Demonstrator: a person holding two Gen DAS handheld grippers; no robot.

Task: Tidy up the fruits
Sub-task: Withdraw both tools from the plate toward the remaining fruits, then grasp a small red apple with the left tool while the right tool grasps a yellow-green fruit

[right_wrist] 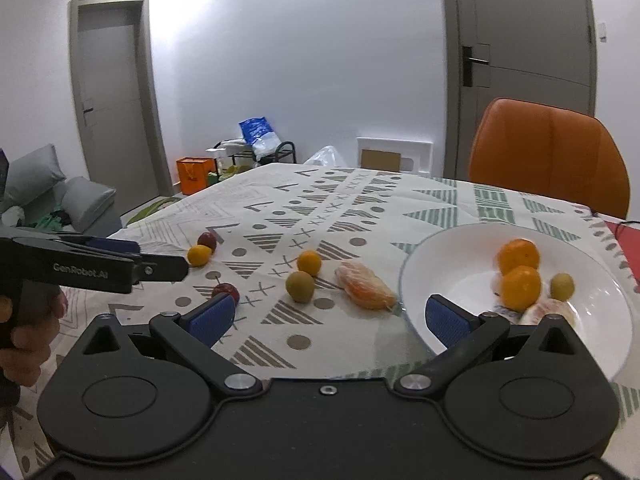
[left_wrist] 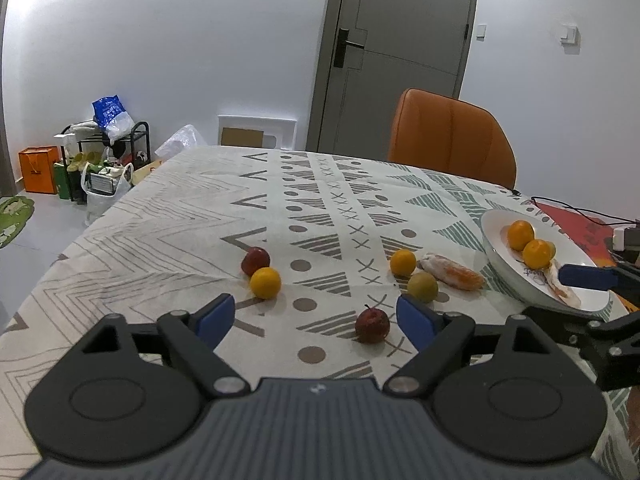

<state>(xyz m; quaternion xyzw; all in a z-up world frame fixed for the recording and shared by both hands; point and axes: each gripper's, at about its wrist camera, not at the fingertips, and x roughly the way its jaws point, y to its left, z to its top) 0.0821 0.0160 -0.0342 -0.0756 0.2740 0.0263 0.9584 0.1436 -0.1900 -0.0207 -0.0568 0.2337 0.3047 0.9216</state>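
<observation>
Hovering low over the table (left_wrist: 160, 208), my left tongs (left_wrist: 316, 316) stood wide apart and empty, with the red apple (left_wrist: 372, 325) just ahead, nearer the right-hand pad. My right tongs (right_wrist: 330, 316), also apart and holding nothing, straddled the near rim of the white bowl (right_wrist: 416, 264). Beyond lay a green fruit (left_wrist: 423, 287), an orange (left_wrist: 403, 262) and a wrapped piece (left_wrist: 450, 272), so I judged the left nearer the apple.

White plate (right_wrist: 420, 272), orange chair (left_wrist: 448, 136), geometric-patterned tablecloth (left_wrist: 192, 216)
</observation>
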